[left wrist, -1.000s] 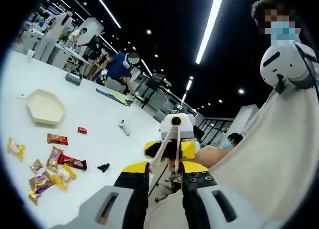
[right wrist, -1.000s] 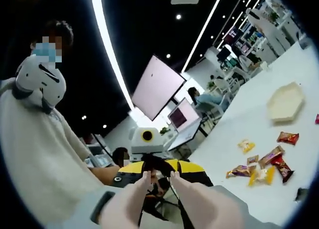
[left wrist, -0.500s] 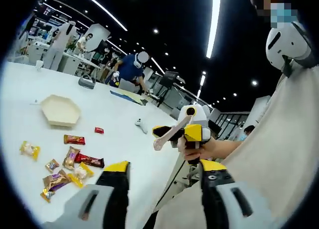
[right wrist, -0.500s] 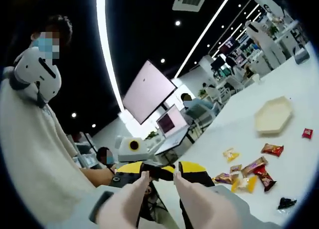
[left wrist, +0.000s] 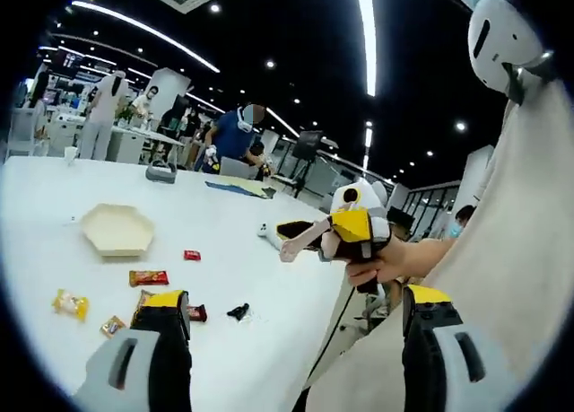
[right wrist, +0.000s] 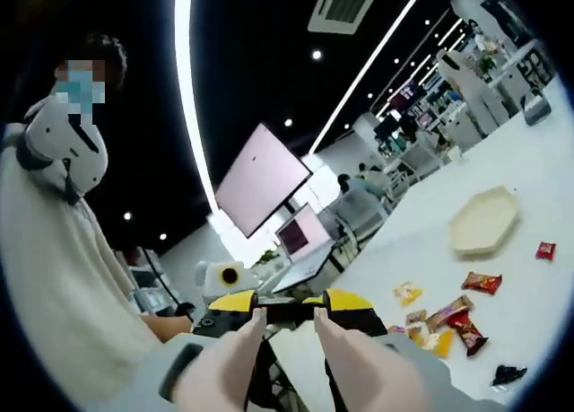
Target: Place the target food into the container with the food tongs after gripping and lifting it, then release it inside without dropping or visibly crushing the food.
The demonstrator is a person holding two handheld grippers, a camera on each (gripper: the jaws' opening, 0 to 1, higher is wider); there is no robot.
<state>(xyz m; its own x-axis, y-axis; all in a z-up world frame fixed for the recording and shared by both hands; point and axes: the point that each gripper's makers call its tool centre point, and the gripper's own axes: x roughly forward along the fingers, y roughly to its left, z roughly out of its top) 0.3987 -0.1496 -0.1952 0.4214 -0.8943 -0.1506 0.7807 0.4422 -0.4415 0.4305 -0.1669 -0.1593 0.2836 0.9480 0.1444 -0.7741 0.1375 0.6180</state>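
The cream hexagonal container [left wrist: 117,230] lies on the white table [left wrist: 54,197], with wrapped snacks near it: a red bar [left wrist: 148,277], a small red pack [left wrist: 192,255] and a yellow pack [left wrist: 70,304]. My left gripper [left wrist: 296,295] is held above the table's near edge, its yellow-tipped jaws wide apart and bare. A hand holds my right gripper [left wrist: 289,241] ahead of it, cream tongs pointing left. In the right gripper view the tong-fitted right gripper [right wrist: 288,317] stands slightly open and holds nothing, facing the left gripper [right wrist: 289,306]. The container [right wrist: 484,222] and a snack cluster [right wrist: 444,318] lie far right.
A small black item [left wrist: 238,311] and a white controller [left wrist: 269,235] lie on the table. A person in a cream top [left wrist: 511,277] stands close at the right. Other people [left wrist: 235,134] work at desks behind. A large screen [right wrist: 260,179] hangs beyond.
My left gripper's jaws have spread from nearly shut to wide apart. The right gripper has come out from between them and now sits farther ahead. Both views have swung.
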